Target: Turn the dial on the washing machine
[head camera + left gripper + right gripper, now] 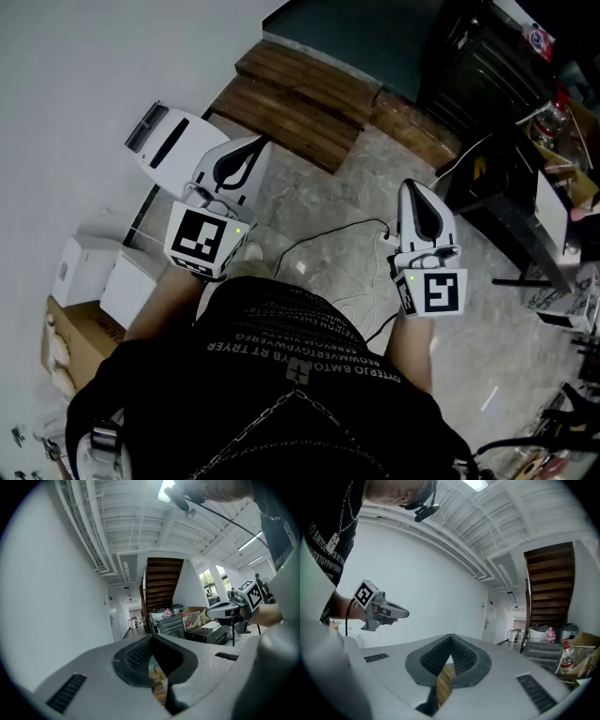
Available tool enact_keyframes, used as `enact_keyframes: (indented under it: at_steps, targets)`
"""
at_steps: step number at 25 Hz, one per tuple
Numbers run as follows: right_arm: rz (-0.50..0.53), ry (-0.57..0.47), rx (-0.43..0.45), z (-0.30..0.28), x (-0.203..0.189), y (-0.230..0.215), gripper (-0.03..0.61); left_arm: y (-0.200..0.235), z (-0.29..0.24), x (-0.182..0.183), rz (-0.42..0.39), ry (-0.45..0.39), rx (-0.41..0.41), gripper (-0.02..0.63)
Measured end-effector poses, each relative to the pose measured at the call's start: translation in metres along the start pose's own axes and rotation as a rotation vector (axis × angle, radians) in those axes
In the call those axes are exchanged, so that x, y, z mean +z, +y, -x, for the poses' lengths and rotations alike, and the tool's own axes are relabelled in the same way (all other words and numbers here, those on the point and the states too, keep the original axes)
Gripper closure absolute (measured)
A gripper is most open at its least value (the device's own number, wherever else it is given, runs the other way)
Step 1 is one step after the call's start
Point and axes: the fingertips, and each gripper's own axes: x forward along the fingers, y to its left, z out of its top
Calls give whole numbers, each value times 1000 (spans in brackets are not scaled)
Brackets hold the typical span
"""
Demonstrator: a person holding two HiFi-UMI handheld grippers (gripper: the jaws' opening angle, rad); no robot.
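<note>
No washing machine or dial shows clearly in any view. In the head view my left gripper (251,145) points forward over a white appliance (167,139) on the floor, jaws together with nothing between them. My right gripper (411,187) hangs over the stone floor, also shut and empty. In the left gripper view the left gripper (151,638) has its ribbed pads meeting at the tips, and the right gripper (228,610) shows at the right. The right gripper view has the right gripper (451,637) closed, with the left gripper (382,611) at the left.
Wooden steps (302,101) lie ahead on the floor. Black cabinets and cluttered shelves (487,75) stand at the right. White boxes (98,274) and a cardboard box (77,339) sit by the white wall at the left. A black cable (330,232) trails across the floor.
</note>
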Motion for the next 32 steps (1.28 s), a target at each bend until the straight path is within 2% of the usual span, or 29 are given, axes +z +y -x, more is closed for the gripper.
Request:
enact_keyframes:
  at_steps: [6,9,14,18,23,28,32]
  targets:
    - [-32,7,45,-36,-6,11,583,26,-7,-19,15,27,14,611]
    - [-60,-22,35,-63,-5,11,583,51,-25,-26,16,21,-2,611]
    - [-94,27,-10,-120,-7,10,583,98,-65,-39,81,-5,-61,611]
    - [-56,45,-28,-162,-1,14,583,124,-98,-33,47,-52,-132,611]
    - [-71,61,-70,-198,0,21,583,150,-119,-42,14,-66,-219,611]
    - [-99,93,-102,-216,-9,25,583,171,-133,-56,68,-51,-261,611]
    - [-133,100,-116,-225,-17,10,583,174,-150,-63,67,-38,-275,611]
